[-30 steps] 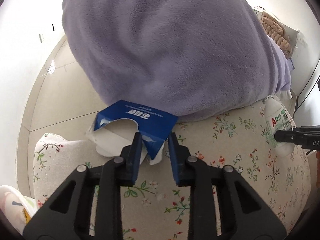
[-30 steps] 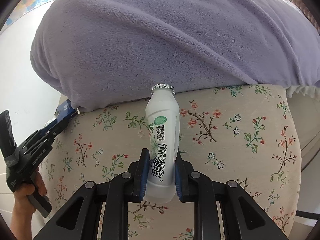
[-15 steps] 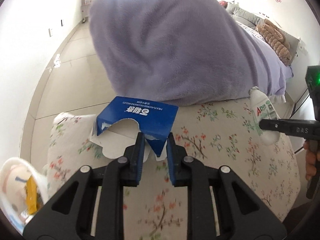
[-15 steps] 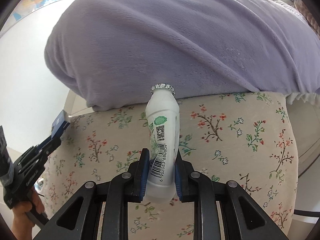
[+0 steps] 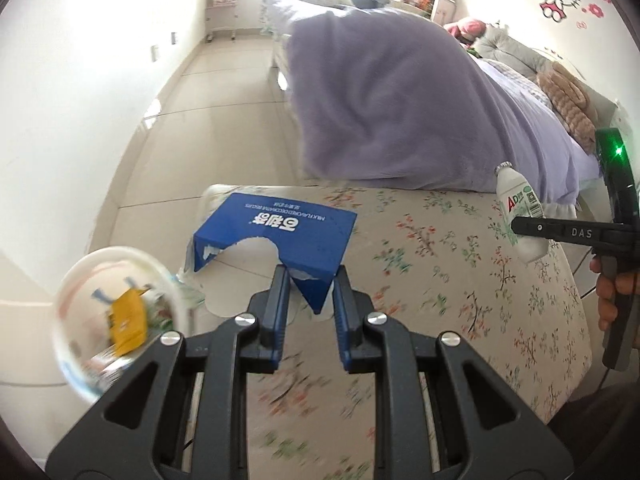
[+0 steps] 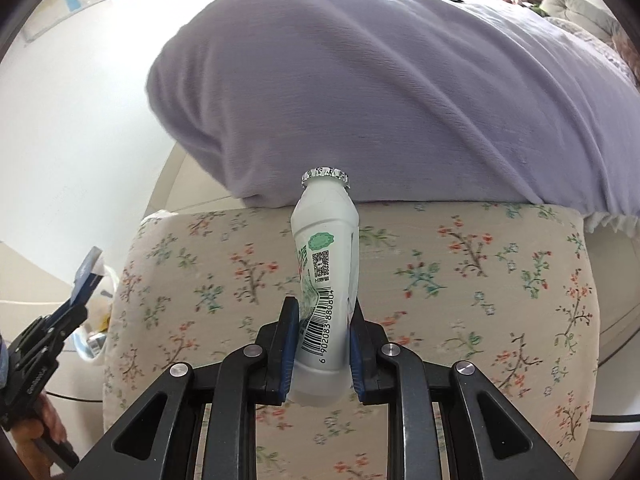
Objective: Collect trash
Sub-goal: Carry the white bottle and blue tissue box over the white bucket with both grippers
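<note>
My left gripper (image 5: 310,280) is shut on a corner of a torn blue tissue box (image 5: 276,236), which hangs in the air above the floral cushion's left end. My right gripper (image 6: 324,316) is shut on the base of a white drink bottle (image 6: 326,264) with a foil cap, held upright over the floral cushion (image 6: 460,280). In the left wrist view that bottle (image 5: 520,212) shows at the right, in the other gripper (image 5: 576,234) held by a hand. A white bin (image 5: 92,312) with a yellow wrapper inside sits low at the left.
A big lilac blanket (image 5: 400,100) covers the bed beyond the cushion. Tiled floor (image 5: 208,120) runs along the white wall on the left. The left gripper (image 6: 76,300) with the blue box shows at the right wrist view's left edge, over the bin (image 6: 90,340).
Both grippers have risen and drawn back from the blanket with their loads. The left one swung left, so the white bin has come further into its view.
</note>
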Demonstrator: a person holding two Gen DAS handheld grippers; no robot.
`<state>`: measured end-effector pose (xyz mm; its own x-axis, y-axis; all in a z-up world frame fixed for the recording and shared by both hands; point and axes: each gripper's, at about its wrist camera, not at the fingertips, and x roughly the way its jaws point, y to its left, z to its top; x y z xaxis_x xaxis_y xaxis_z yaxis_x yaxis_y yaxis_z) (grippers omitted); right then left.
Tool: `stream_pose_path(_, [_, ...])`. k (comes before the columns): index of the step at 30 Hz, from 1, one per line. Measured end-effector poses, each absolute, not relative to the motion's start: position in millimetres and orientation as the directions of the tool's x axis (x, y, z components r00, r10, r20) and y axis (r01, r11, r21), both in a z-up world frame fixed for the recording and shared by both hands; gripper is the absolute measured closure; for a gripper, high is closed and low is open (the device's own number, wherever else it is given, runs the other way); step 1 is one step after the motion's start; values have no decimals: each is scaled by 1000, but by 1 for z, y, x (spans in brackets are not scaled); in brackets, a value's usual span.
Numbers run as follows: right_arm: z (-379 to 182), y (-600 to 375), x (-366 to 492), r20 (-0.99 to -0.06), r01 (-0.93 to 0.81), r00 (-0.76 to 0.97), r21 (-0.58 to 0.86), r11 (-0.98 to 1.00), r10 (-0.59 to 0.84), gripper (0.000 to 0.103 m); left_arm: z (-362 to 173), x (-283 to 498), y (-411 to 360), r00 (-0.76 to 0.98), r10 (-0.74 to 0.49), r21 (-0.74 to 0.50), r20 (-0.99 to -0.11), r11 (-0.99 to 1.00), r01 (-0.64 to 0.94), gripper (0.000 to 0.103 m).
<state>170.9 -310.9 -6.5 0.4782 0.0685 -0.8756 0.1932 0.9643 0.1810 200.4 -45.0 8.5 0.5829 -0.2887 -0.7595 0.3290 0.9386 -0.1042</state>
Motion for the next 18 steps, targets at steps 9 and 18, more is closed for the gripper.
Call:
stream_pose_path(9, [7,-251,177,-866,106,487,189,976,115,80,17,178,23,620,-234,-118,-749,968,223,80])
stream_pose_path(18, [5,-184,184,-863,18,473,211,977,177,80,20,161,66,640,-209,-126,-739,977,173,80])
